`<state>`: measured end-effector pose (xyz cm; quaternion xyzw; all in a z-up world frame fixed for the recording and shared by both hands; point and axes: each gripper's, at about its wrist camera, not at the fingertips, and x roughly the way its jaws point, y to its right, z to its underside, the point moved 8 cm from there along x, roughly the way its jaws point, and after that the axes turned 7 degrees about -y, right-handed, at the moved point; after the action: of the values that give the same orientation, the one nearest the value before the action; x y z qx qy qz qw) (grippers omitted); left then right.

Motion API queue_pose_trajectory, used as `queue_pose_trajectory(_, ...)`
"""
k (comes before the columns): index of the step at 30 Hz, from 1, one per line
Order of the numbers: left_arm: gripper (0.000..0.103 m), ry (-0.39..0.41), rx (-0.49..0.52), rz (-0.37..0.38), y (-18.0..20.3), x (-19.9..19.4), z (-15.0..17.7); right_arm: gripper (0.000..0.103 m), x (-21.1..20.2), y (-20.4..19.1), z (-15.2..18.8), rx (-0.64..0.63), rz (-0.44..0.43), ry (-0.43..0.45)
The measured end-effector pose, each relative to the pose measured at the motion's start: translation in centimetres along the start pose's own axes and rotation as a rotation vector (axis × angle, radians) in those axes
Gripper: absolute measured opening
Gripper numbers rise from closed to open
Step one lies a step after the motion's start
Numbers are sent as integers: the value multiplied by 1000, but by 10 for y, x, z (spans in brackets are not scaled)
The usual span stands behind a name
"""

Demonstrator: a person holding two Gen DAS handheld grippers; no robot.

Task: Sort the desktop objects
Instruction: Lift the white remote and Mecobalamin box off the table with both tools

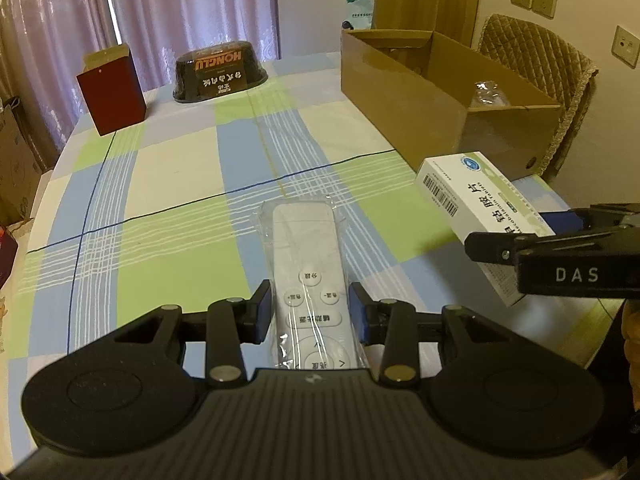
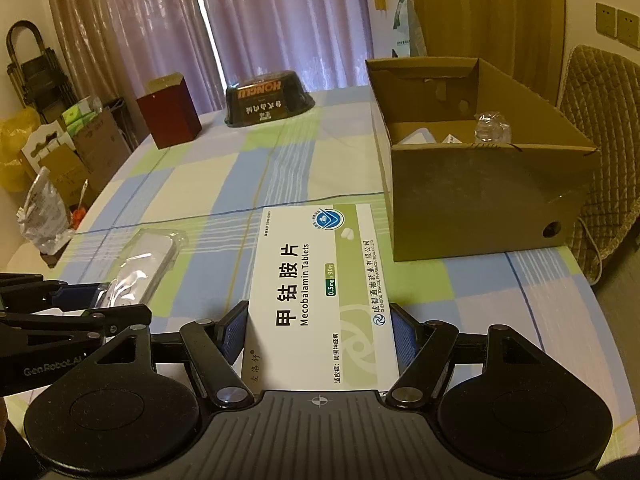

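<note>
A white remote control (image 1: 303,248) in a clear plastic wrap sits between the blue pads of my left gripper (image 1: 310,312), which is shut on its button end. In the right wrist view the remote (image 2: 146,262) and left gripper (image 2: 96,304) show at the lower left. My right gripper (image 2: 318,328) is shut on a white and green medicine box (image 2: 316,280) labelled Mecobalamin Tablets. From the left wrist view that medicine box (image 1: 468,200) juts out of the right gripper (image 1: 520,232), to the right of the remote. Both are over the checked tablecloth (image 1: 180,168).
An open cardboard box (image 2: 480,200) stands at the right, holding a crumpled clear bottle (image 2: 493,126) and some white items. A dark red box (image 1: 114,92) and an upturned black bowl (image 1: 218,72) stand at the far end. A padded chair (image 2: 600,120) is beyond the right edge.
</note>
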<state>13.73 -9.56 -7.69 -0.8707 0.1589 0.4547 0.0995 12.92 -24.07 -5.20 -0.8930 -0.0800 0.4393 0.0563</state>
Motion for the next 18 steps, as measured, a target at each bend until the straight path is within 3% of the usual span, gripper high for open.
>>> queue_pose_trajectory(18, 34, 26, 21, 6, 9, -13, -8, 70, -9, 0, 2, -1, -8, 17)
